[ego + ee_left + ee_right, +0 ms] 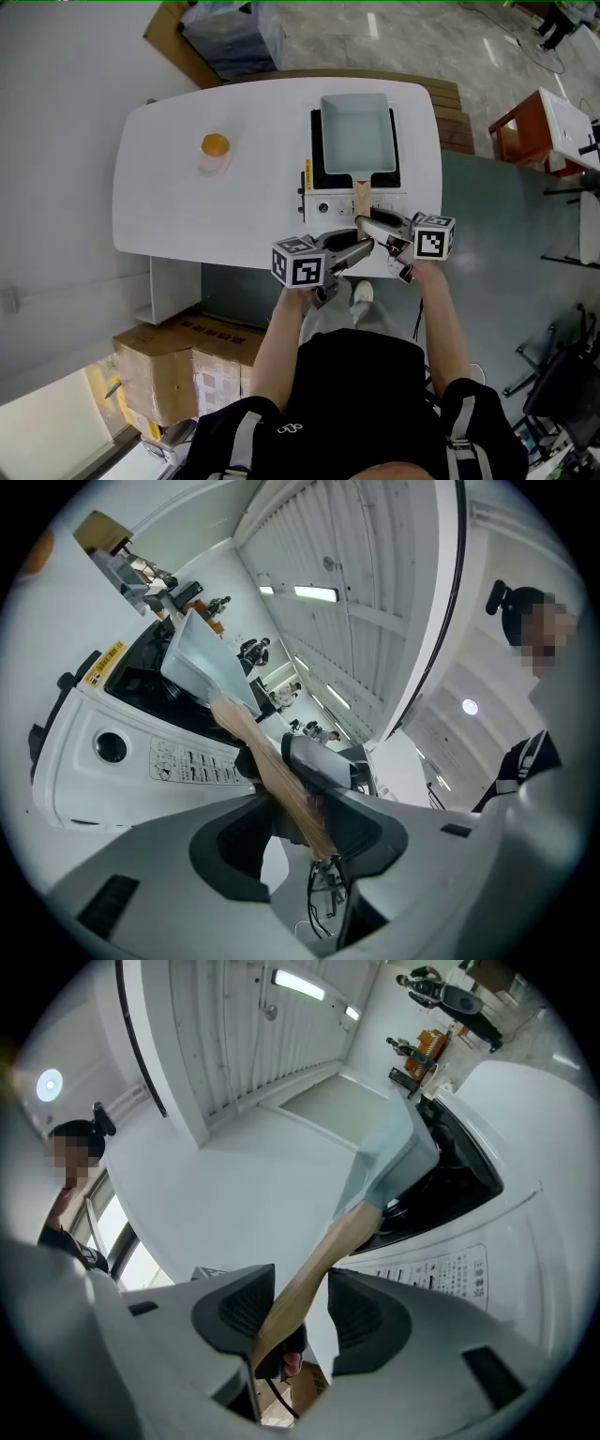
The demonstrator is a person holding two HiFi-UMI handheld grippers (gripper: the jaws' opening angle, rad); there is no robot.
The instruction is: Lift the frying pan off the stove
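While frying pan rests on stove | left tongs apart astride handle | right tongs apart astride handle

No text could be read outright. The stove carried a yellow label with black print and a front panel of small characters, both too small to make out. The cubes bore black-and-white square markers. Dark print on a box was illegible.
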